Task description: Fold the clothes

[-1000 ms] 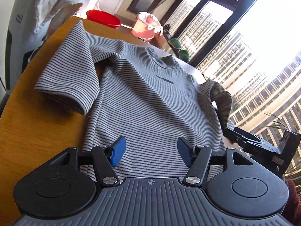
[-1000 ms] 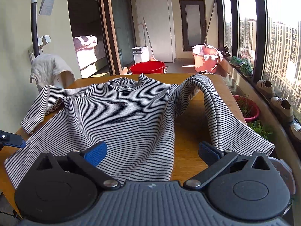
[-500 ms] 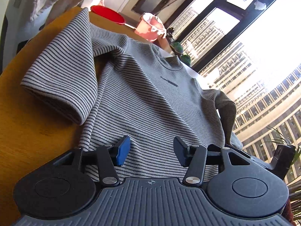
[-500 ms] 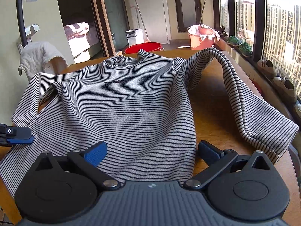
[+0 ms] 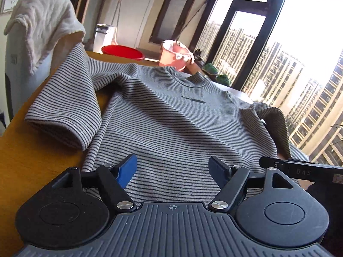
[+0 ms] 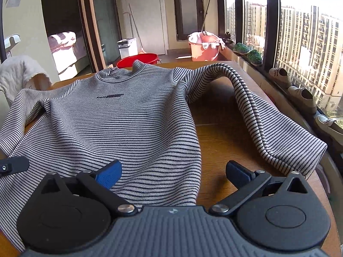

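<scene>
Ahead of both gaping grippers, left (image 5: 172, 169) and right (image 6: 173, 171), the grey black-striped knit sweater (image 5: 171, 124) has levelled out, hem nearer, unfolded.

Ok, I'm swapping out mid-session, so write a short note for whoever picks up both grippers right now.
Left gripper: open, empty, at the hem of the striped shirt.
Right gripper: open, empty, at the hem's right corner, one finger over the shirt, the other over bare table.
Shirt lies front up on the table, collar at the far end. Both sleeves are bunched, not flat.
Done: spread out only. Left: every fold; likely grasp the hem first.
</scene>
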The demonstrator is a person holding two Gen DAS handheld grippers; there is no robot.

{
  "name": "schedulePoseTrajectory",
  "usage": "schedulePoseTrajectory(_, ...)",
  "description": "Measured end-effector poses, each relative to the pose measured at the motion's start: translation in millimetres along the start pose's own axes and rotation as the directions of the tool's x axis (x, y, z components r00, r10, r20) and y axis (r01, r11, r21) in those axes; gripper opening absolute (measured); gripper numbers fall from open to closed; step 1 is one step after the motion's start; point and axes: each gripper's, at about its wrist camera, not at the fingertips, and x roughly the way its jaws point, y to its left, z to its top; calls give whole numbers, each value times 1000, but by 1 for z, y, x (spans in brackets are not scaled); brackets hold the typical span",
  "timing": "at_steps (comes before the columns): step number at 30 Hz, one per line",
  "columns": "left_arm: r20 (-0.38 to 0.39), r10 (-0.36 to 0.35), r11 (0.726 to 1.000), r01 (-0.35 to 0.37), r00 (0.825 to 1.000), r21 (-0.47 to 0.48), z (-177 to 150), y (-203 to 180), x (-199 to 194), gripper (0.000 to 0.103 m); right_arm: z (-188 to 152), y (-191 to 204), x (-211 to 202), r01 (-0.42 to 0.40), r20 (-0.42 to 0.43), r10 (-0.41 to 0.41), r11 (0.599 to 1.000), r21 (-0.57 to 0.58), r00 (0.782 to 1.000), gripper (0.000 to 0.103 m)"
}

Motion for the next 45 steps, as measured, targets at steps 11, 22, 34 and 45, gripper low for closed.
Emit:
schedulePoseTrajectory(11, 12, 4, 1000, -5, 1000, 21, -6, -5, -4, 95, 59, -42, 23, 107, 93, -113, 992, 72, 989, 103)
schedulePoseTrajectory(22, 14, -4, 999, 4, 1000, 34, -6, -8, -1, 100, 79, -47, 60, 57, -1, -58, 988, 146, 998, 103)
schedulePoseTrajectory(34, 26, -5, 1000, 5, 1000, 12, -6, -5, -3, 103, 54, -15, 68, -73, -60, 77, 994, 77, 995, 103)
schedulePoseTrajectory(45, 27, -26, 1000, 26, 999, 4, -23, -12, -36, 103, 6, 2, -54, -206, 41, 211, 973, -100, 977, 103)
